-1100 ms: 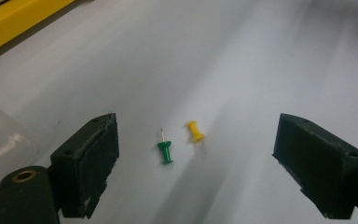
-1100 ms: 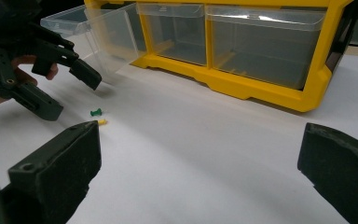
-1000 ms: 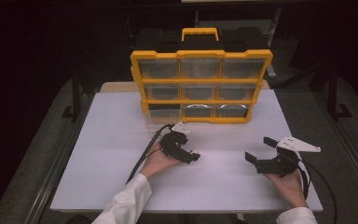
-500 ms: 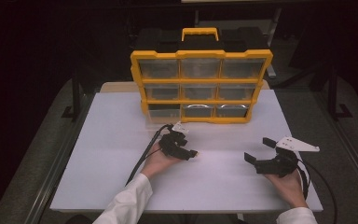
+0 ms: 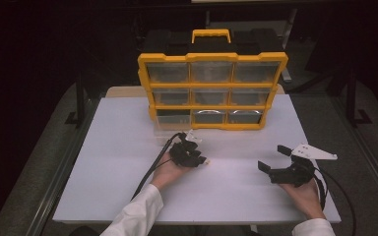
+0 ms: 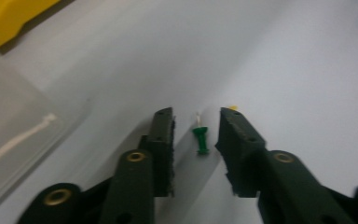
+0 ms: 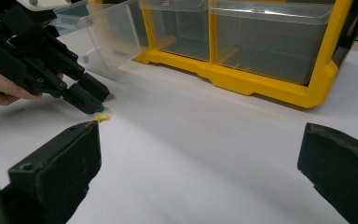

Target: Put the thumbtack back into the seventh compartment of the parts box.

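My left gripper (image 6: pixel 196 126), jaws apart, straddles the green pin (image 6: pixel 200 138) lying on the table (image 5: pixel 128 147); I should centre, lower and close squarely on its head, while my right gripper (image 5: pixel 283 160) waits wide open.

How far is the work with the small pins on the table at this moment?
Done: one clear drawer is already out of the yellow organizer. In hand: the left hand-held gripper straddles a green pushpin on the table, jaws open, not yet gripping. Left: a yellow pin lies nearby; the right hand-held gripper waits open.
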A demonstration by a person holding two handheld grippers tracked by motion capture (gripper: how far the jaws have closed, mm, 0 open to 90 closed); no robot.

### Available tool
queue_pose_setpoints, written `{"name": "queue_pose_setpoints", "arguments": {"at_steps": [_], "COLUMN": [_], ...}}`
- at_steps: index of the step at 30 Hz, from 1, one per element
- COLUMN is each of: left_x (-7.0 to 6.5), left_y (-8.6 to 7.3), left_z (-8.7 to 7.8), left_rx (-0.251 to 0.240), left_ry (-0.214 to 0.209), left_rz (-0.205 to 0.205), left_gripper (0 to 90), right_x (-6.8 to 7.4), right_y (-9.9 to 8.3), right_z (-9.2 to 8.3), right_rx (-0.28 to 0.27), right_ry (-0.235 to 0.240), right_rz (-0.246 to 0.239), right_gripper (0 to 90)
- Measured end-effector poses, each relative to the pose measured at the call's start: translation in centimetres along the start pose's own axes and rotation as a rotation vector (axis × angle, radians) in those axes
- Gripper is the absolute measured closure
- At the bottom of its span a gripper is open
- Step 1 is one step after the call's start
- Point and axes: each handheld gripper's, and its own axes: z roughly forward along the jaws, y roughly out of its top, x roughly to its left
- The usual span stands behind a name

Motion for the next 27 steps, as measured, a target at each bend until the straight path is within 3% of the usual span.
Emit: {"name": "queue_pose_setpoints", "arguments": {"at_steps": [5, 9, 12, 18, 20, 23, 27], "left_x": [0.3, 0.3, 0.6, 0.3, 0.1, 0.0, 0.0], "left_y": [-0.1, 0.0, -0.1, 0.2, 0.3, 0.4, 0.8], "left_z": [0.0, -0.2, -0.5, -1.8, -2.6, -4.2, -6.5], "left_rx": [-0.003, 0.006, -0.012, -0.040, -0.058, -0.138, -0.209], "left_ry": [0.000, -0.006, -0.046, -0.024, -0.016, -0.044, -0.021], "left_rz": [-0.004, 0.000, -0.033, -0.004, 0.014, 0.003, 0.021], "left_gripper": [84.1, 85.0, 85.0, 85.4, 85.4, 85.2, 85.3], "right_x": [0.0, 0.0, 0.0, 0.0, 0.0, 0.0, -0.1], "right_y": [0.0, 0.0, 0.0, 0.0, 0.0, 0.0, 0.0], "right_z": [0.0, 0.1, 0.1, 0.1, 0.1, 0.1, 0.1], "right_rx": [0.004, 0.005, 0.004, 0.004, 0.004, 0.004, 0.002], "right_ry": [-0.003, -0.003, -0.004, -0.006, -0.007, -0.010, -0.016], "right_rz": [-0.002, -0.004, -0.003, -0.003, -0.004, -0.003, -0.001], "right_gripper": [0.0, 0.0, 0.0, 0.0, 0.0, 0.0, 0.0]}}
